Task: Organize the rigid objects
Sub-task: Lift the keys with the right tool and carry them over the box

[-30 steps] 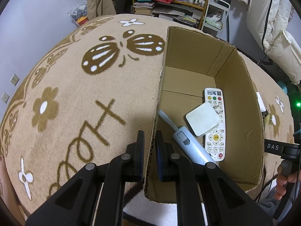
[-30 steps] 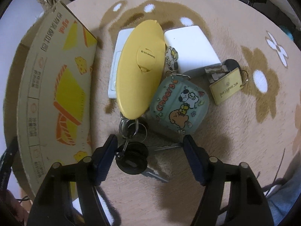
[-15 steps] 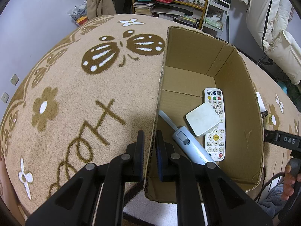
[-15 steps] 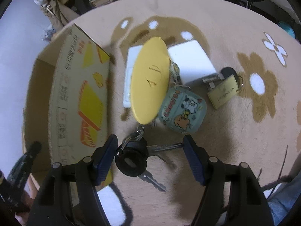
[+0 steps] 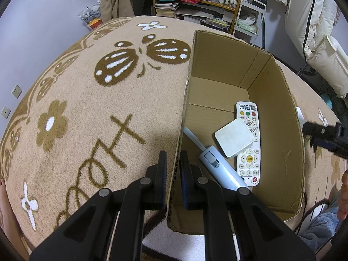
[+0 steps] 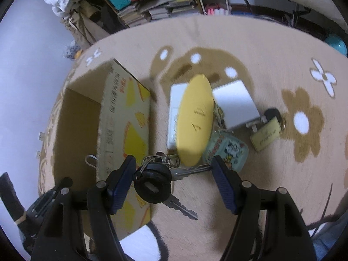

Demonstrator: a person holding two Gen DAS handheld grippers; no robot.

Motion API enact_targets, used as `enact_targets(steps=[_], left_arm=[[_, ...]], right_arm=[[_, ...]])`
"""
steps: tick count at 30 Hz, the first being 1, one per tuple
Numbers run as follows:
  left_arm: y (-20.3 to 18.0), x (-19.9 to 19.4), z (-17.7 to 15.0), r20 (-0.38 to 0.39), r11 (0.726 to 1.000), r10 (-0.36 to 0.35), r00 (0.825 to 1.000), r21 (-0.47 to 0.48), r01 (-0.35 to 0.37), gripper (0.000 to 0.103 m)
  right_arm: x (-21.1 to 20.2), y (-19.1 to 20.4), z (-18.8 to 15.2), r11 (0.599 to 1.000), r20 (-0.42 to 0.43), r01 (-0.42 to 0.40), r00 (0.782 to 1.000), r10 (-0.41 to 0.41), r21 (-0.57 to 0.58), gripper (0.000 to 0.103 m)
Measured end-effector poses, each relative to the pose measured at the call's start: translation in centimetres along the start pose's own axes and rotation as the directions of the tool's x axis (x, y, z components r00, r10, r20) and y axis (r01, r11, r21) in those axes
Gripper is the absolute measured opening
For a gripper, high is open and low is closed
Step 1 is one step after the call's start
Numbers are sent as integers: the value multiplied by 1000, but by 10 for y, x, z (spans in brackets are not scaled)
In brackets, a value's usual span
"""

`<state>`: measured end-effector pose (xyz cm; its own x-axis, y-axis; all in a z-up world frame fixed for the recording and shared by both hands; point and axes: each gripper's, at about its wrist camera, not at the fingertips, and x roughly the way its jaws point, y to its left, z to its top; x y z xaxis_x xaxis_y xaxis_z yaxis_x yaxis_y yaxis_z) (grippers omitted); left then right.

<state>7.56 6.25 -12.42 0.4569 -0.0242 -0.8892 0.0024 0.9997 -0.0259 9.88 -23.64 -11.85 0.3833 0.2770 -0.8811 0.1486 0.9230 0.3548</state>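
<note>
White remote (image 5: 248, 143) reads "JSCN"; left fingers (image 5: 162, 174) pinch cardboard box (image 5: 280, 117) wall, right fingers (image 6: 121, 182) apart.

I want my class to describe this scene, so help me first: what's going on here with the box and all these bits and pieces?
A person is sorting small items into an open brown cardboard box. The left gripper is clamped on the box's near wall. A white remote control, a white square charger and a pale blue tool already lie inside. The right gripper, jaws apart, has a black-headed key bunch between its fingers, beside a yellow oval case on the beige rug.
</note>
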Motion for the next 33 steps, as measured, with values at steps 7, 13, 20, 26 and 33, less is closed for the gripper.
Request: enact_targets(steps=[7,13,20,26,33], left_arm=[[0,0,0,0,1000,1,1000,1,-1,12],[0,0,0,-1,1000,0,1000,-2,0,12],[1,-1,1,-4,1000,2,1000,-2,-2,11],[0,0,1,-3,1000,6,1000,9,-6,9],[-2,0,1,-1,1000,12,1000,17,-12,9]], right_arm=[[-11,22,12,999,97,10,995,-7,-32,76],[-32,32,18,997,154,-76,985,81,-34,76],[-56,60,17,984,223,-143,961,163,-104,76],[-57,84,11,973,241,-150,952,190,-174,76],[-33,108,-1,954,226,-150,951,211,-258,76]])
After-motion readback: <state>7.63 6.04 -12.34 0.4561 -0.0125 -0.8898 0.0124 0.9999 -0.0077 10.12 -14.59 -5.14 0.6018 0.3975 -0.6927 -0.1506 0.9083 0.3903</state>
